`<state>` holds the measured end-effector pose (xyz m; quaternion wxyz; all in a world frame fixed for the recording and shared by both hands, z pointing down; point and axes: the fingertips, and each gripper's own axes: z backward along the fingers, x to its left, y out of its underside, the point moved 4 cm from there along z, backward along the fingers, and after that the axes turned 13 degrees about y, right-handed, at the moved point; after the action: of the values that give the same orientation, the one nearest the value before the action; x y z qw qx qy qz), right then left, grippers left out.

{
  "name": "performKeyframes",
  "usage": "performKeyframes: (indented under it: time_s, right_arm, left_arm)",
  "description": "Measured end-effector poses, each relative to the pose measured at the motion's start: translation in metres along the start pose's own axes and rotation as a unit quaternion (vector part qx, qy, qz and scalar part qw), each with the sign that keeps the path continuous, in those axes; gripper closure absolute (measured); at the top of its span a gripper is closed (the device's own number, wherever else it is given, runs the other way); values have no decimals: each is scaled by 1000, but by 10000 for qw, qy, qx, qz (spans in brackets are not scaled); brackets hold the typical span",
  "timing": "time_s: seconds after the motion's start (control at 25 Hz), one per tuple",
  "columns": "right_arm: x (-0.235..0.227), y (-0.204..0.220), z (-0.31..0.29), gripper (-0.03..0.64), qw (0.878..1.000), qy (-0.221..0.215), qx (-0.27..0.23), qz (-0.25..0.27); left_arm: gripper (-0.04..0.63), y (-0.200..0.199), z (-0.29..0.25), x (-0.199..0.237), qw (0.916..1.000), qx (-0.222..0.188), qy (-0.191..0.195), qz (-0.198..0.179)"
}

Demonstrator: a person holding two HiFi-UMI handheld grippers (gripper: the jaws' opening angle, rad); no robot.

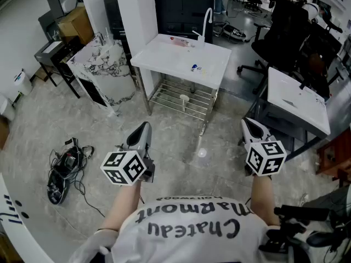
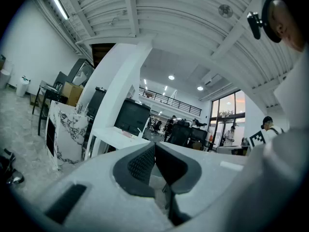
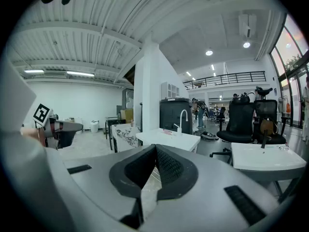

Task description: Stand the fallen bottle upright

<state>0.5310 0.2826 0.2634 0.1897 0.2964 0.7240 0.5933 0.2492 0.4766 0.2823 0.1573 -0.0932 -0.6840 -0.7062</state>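
I make out no fallen bottle for certain. A small clear object (image 1: 202, 154) sits on the floor between my two grippers; what it is I cannot tell. A white table (image 1: 164, 59) with a white curved spout (image 1: 206, 22) stands a few steps ahead, with small blue bits (image 1: 194, 67) on its top. My left gripper (image 1: 143, 128) is held out level over the floor, jaws shut and empty (image 2: 154, 146). My right gripper (image 1: 248, 123) points slightly down, its jaws also shut on nothing (image 3: 155, 149). Both are well short of the table.
Under the table is a wire shelf (image 1: 170, 95) bearing a small white cup-like thing (image 1: 184, 99). A marbled panel (image 1: 101, 70) stands to its left and a second white table (image 1: 296, 100) to the right, with black office chairs (image 1: 282, 34) behind. A cable tangle (image 1: 64, 166) lies on the floor at left.
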Motion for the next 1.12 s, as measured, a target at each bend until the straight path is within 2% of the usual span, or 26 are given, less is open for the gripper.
performKeyframes:
  time_s: [0.56, 0.96, 1.12]
  right_arm:
    - [21, -5, -15, 603, 10000, -53, 66, 29]
    - [62, -2, -29, 603, 9999, -117, -1, 54]
    - [74, 8, -40, 603, 9996, -150, 157, 165]
  left_arm:
    - [580, -3, 8, 23, 10000, 10, -29, 68]
    - [580, -2, 30, 55, 9999, 57, -3, 108]
    - [580, 4, 33, 68, 9998, 74, -60, 200]
